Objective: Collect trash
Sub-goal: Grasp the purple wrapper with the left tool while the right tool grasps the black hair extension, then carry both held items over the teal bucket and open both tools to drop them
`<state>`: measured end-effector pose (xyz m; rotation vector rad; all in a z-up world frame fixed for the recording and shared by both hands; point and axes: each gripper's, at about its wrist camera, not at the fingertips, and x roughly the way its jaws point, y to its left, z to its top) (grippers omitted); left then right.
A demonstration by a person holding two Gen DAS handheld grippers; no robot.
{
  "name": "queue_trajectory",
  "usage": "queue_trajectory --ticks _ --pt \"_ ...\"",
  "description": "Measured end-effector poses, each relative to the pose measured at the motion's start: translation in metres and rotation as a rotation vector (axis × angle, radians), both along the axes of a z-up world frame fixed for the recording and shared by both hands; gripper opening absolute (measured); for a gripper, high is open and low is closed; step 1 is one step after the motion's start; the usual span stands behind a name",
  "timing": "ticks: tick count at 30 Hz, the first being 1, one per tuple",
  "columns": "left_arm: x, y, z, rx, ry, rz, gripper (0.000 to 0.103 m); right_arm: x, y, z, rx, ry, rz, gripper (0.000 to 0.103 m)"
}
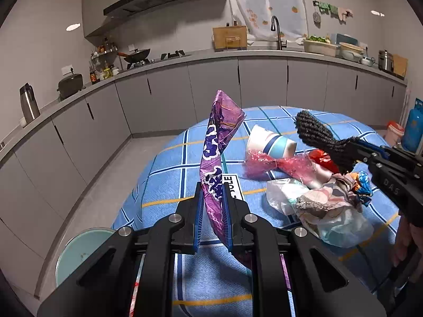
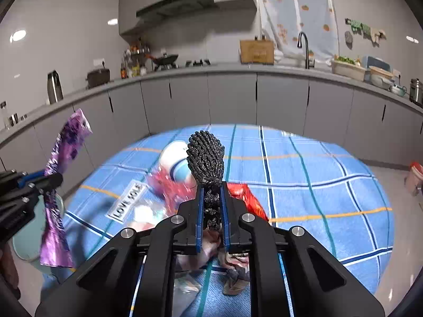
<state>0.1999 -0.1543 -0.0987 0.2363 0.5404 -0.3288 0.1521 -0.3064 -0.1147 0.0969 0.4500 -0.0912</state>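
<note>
My left gripper is shut on a purple foil wrapper and holds it upright above the blue checked tablecloth. The wrapper also shows in the right wrist view. My right gripper is shut on a black knitted scrap, held above the table; it shows in the left wrist view. On the cloth lie a paper cup, a pink cellophane piece, a red wrapper, a clear plastic bag and a crumpled cloth.
A pale green bin stands on the floor left of the table. Grey kitchen cabinets run along the back and left. A blue gas cylinder and a red-lidded tub stand at the far right.
</note>
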Motion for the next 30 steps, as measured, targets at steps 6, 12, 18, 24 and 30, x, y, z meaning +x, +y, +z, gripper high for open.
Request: queue_trajectory --ticks 6,12,18,24,30 --pt "-0.010 0.011 0.012 -0.015 -0.025 0.015 0.014 -0.021 0.009 0.023 -0.005 -0.064 0.009 0.012" --pt "-0.019 0.022 0.019 -0.019 -0.039 0.040 0.014 -0.037 0.023 0.036 0.004 -0.101 0.034 0.012" --pt "-0.026 0.032 0.027 -0.021 -0.054 0.057 0.014 -0.045 0.035 0.046 -0.006 -0.132 0.050 0.012" --pt "-0.031 0.035 0.029 -0.016 -0.060 0.076 0.014 -0.055 0.045 0.058 -0.015 -0.164 0.083 0.012" --pt "-0.034 0.047 0.031 -0.013 -0.062 0.100 0.014 -0.055 0.062 0.062 -0.017 -0.169 0.127 0.012"
